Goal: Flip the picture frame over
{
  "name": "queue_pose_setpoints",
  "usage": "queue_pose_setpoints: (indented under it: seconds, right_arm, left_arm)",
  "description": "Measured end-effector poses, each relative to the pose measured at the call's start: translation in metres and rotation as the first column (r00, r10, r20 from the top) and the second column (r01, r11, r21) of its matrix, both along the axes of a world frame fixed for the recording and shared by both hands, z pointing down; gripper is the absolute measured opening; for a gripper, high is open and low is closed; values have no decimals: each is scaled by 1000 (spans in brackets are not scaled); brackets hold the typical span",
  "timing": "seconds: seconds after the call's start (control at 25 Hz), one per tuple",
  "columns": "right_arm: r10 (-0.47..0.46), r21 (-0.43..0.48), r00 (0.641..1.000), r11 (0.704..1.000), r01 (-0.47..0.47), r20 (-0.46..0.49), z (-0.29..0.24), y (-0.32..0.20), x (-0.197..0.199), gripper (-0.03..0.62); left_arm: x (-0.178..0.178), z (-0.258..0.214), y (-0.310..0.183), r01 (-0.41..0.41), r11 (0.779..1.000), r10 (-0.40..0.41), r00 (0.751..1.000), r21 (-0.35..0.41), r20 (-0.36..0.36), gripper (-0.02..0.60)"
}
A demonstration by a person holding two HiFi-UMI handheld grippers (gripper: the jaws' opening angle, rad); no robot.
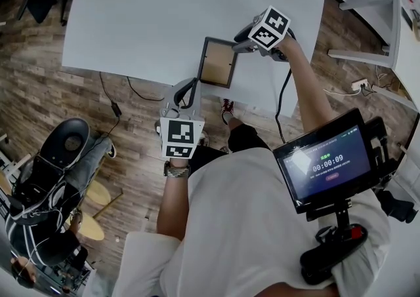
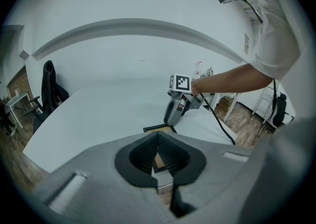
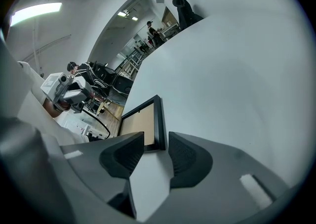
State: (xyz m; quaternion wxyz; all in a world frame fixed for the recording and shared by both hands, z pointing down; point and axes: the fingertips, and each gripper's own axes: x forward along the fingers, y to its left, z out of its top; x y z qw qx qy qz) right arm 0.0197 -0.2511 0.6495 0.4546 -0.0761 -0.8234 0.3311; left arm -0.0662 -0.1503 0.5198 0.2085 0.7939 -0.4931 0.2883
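Note:
A black picture frame (image 1: pixel 218 61) lies flat near the front edge of the white table (image 1: pixel 164 14), its tan inner panel facing up. My right gripper (image 1: pixel 237 44) is at the frame's far right corner. In the right gripper view its jaws (image 3: pixel 156 139) stand open astride the frame's (image 3: pixel 140 126) black rail, and the pads do not press on it. My left gripper (image 1: pixel 186 92) hovers at the table's front edge, just short of the frame's near left corner. Its tips (image 2: pixel 158 134) meet with nothing held, and the frame (image 2: pixel 159 129) lies just beyond them.
A black cable (image 1: pixel 282 102) hangs from the right gripper over the table's edge. A white stand (image 1: pixel 394 27) is at the right, with a power strip (image 1: pixel 359 84) on the wooden floor. A person sits at the left (image 1: pixel 62 151). A screen (image 1: pixel 328 158) is mounted on my chest.

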Motion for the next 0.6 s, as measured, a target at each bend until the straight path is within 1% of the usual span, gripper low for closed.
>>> queue_pose_setpoints:
  seconds: [0.16,0.24,0.36,0.48,0.56,0.6]
  right_arm:
    - [42,23,999,999,-42,-2,3,-8,-2,205]
    - [73,43,997,996,-73,7,-2,-11,-5,215]
    - [108,78,994,991,-110,26,-14,-14,-8,215]
    - [127,136,990,982,-134,58,-29,-14,-13,210]
    - [158,183,983,968,-172,90,-43,-15,-17,185]
    - [179,214,978,956,-199,106,-51,-16,-17,178]
  left_arm:
    - [-6,5,-1,6,1000,-6,1000,-1,-2,3]
    - [-11,3,-1,6,1000,-6,1000,6,1,3]
    - [-18,-2,-6,0,999,0,1000,33,3,3]
    - [-25,-10,-15,1,998,-2,1000,60,6,3]
    - [-29,-17,-21,2,997,-3,1000,79,11,3]
    - [-28,-21,-23,0,996,-1,1000,88,11,3]
